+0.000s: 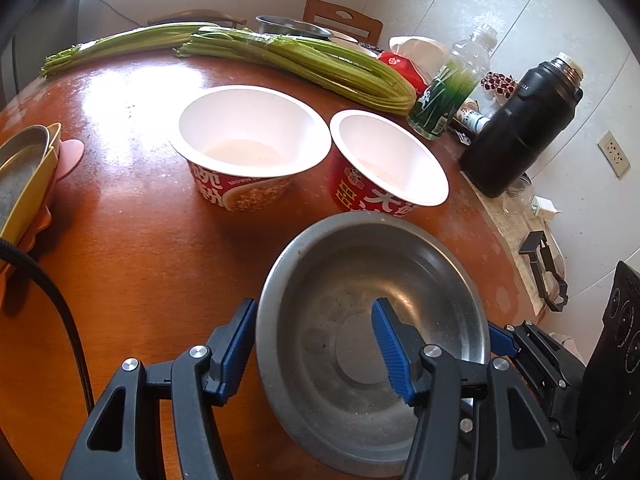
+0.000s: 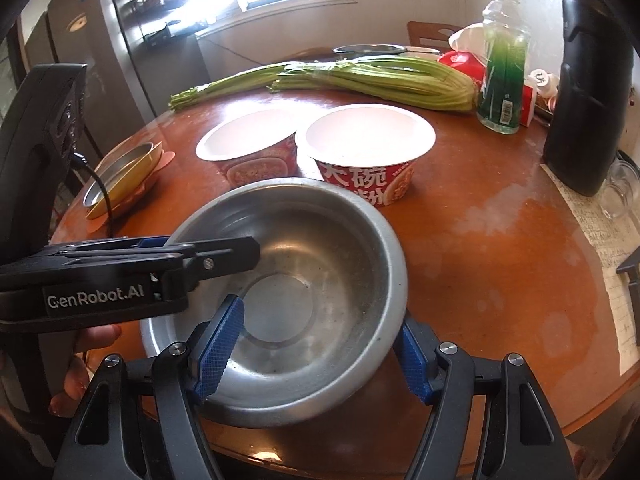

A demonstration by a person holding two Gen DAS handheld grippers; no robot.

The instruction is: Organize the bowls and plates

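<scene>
A steel bowl (image 1: 360,312) (image 2: 320,272) sits at the near edge of the round wooden table. My left gripper (image 1: 316,344) is open and straddles the bowl's left rim, one finger outside and one inside. My right gripper (image 2: 316,344) is open and straddles the bowl's right rim; the left gripper's body (image 2: 120,272) crosses its view. Two empty red-and-white paper noodle bowls (image 1: 248,140) (image 1: 388,160) stand side by side beyond it. A stack of a steel plate on yellow and pink plates (image 1: 24,184) (image 2: 120,172) lies at the table's left edge.
Celery bunches (image 1: 304,64) lie across the far side. A green bottle (image 1: 452,84), a black thermos (image 1: 520,128), a red packet (image 1: 404,68) and a far steel bowl (image 1: 292,28) crowd the right and back. A glass mug (image 2: 620,188) stands by the thermos.
</scene>
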